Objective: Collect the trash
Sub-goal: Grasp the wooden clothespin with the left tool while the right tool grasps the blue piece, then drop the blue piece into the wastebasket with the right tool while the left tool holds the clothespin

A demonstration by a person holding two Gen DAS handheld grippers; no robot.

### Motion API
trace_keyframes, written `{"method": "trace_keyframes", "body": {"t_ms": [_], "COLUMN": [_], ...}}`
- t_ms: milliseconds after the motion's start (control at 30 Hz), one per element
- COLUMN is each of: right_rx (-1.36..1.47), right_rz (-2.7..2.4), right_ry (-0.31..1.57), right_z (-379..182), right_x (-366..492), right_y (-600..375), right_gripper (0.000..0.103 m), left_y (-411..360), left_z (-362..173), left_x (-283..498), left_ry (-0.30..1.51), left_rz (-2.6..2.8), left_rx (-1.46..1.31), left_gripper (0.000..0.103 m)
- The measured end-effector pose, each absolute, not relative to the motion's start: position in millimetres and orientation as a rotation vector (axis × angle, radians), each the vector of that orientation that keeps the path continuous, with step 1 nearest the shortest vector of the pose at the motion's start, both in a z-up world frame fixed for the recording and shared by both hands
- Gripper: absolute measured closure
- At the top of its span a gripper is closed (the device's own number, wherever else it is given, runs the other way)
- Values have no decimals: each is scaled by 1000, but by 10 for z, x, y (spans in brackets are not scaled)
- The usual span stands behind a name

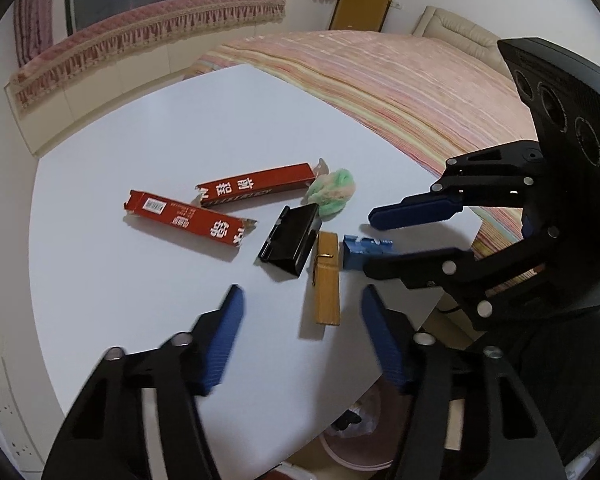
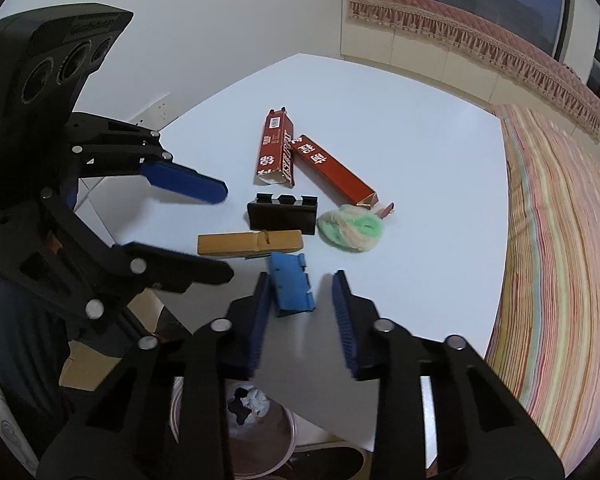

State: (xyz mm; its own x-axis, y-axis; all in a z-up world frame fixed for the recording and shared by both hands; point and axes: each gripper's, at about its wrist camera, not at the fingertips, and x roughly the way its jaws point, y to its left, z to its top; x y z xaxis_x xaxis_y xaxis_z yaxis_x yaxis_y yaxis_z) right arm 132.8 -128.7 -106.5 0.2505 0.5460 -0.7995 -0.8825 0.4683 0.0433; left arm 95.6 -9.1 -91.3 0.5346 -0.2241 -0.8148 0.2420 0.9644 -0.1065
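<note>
Two torn red cartons (image 1: 188,224) (image 1: 256,185) lie on the white table (image 1: 140,128); they also show in the right wrist view (image 2: 275,152) (image 2: 334,168). Next to them lie a green and cream fluffy wad (image 1: 332,194) (image 2: 350,227), a black clip (image 1: 290,240) (image 2: 282,214), a wooden clothespin (image 1: 327,280) (image 2: 250,243) and a small blue plastic piece (image 1: 366,250) (image 2: 292,286). My left gripper (image 1: 300,308) is open above the table's near edge, in front of the clothespin. My right gripper (image 2: 300,280) is open, its tips either side of the blue piece.
A pink bin (image 2: 256,432) holding crumpled trash stands on the floor below the table's near edge, also in the left wrist view (image 1: 352,440). A striped bed (image 1: 400,80) borders the table's far right side. A cushioned window bench (image 1: 140,36) runs behind.
</note>
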Motion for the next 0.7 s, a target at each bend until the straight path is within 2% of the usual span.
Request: {"method": "trace_keyframes", "body": {"t_ms": [33, 200, 233, 267, 700], "right_rx": [-466, -471, -469, -468, -430], "right_rz": [1021, 1017, 1015, 1014, 978], "right_ry": [857, 862, 864, 865, 881], "right_z": [-1063, -1061, -1061, -1062, -985], "right_x": [1336, 1330, 1337, 1335, 1312], "right_y": [-1294, -1306, -1302, -1304, -1341], "right_gripper": [80, 82, 82, 82, 84], "left_y": [-109, -124, -122, -130, -153], "left_z": [-915, -906, -902, -903, -789], "left_x": [955, 959, 974, 966, 830], "left_ry": [968, 977, 980, 984, 976], "left_rz": [-279, -287, -288, -288, -280], "left_rx": [21, 21, 23, 28, 22], "left_gripper": [54, 78, 85, 88, 91]}}
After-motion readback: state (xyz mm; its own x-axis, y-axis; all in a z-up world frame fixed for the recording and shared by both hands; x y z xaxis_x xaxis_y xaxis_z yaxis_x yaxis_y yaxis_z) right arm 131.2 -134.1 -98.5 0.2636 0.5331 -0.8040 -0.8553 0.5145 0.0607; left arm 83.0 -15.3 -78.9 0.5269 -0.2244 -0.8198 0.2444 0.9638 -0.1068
